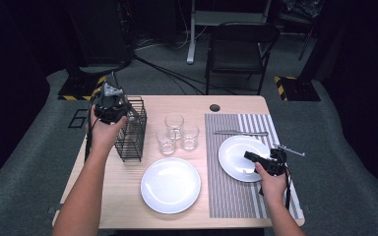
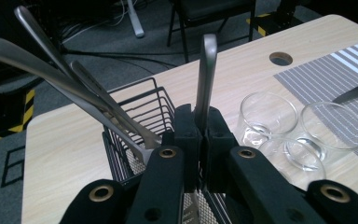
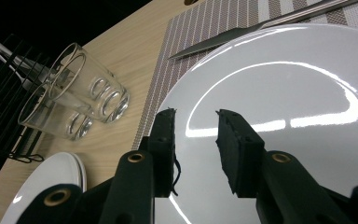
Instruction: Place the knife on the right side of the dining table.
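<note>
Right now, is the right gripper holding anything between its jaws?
No. In the right gripper view the right gripper stands open over the white plate, with a clear gap and nothing between its jaws.

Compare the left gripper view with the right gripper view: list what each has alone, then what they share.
Left gripper view alone: the left gripper shut on an upright utensil handle, with more cutlery handles leaning out of the basket, and the table's round hole.

Right gripper view alone: the right gripper with its jaws apart over a white plate, and a second white plate at lower left.

Both: the wire basket, the three glasses, the striped placemat, the knife and the wooden table.
</note>
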`<state>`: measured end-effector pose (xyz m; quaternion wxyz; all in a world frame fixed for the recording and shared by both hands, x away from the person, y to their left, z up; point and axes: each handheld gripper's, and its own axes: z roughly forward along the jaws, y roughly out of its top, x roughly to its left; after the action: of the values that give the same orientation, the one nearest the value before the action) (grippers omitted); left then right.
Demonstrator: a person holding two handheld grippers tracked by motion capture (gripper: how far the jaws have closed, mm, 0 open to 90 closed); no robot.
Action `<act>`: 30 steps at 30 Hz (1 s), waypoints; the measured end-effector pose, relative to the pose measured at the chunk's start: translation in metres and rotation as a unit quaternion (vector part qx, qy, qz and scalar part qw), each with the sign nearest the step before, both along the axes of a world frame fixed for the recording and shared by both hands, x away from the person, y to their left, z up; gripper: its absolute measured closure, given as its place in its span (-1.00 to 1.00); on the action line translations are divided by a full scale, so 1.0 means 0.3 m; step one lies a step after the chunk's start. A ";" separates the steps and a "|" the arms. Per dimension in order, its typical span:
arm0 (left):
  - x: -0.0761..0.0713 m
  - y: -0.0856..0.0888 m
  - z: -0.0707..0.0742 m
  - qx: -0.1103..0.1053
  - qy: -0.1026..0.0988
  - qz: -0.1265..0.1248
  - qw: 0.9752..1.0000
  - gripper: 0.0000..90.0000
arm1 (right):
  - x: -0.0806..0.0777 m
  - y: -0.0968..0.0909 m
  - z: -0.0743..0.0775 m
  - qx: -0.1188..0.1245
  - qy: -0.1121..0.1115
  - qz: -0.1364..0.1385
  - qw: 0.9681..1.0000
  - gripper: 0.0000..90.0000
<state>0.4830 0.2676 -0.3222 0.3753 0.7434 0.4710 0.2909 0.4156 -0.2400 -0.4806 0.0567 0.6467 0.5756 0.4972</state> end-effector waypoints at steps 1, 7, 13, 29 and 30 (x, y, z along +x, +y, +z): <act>0.000 0.000 0.000 0.000 0.000 0.000 1.000 0.93 | 0.000 0.000 0.000 0.000 0.000 0.000 1.000 0.48; -0.046 -0.020 0.063 0.011 -0.013 -0.019 1.000 0.93 | -0.002 0.002 0.004 0.002 -0.002 0.000 1.000 0.48; -0.080 -0.043 0.114 0.026 -0.015 -0.047 0.998 0.93 | -0.003 0.003 0.005 0.001 -0.002 0.000 1.000 0.48; -0.163 -0.107 0.197 0.032 -0.025 -0.112 0.993 0.93 | -0.003 0.007 0.007 0.002 -0.003 0.001 1.000 0.48; -0.169 -0.113 0.197 0.029 -0.026 -0.115 0.993 0.93 | -0.003 0.007 0.008 0.002 -0.003 0.001 1.000 0.48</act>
<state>0.4323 0.2338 -0.2629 0.3965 0.7954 0.3638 0.2790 0.4147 -0.2378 -0.4783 0.0569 0.6444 0.5753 0.5005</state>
